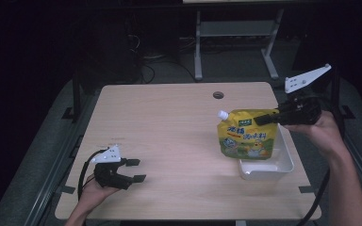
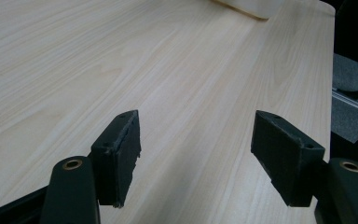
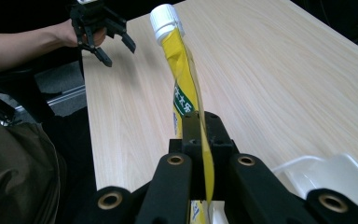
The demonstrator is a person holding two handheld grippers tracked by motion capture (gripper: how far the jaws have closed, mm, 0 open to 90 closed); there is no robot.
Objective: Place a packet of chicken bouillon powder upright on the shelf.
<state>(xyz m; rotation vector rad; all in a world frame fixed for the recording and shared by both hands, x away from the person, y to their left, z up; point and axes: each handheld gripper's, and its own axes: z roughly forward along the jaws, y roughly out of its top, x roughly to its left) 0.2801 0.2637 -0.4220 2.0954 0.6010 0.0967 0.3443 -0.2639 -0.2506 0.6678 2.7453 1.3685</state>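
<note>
High view: wooden table (image 1: 169, 141), white tray (image 1: 283, 165) at 4 o'clock on it. Yellow spouted pouch (image 1: 247, 134) hangs upright just above tray's near-left end, top edge clamped in right gripper (image 1: 264, 117). Left gripper (image 1: 134, 170) at 8 o'clock, jaws spread apart, nothing between them.

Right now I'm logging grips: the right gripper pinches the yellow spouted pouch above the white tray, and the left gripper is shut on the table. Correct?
Not quite: the left gripper is open, its fingers apart over the table, as the left gripper view shows. The rest stands.
</note>
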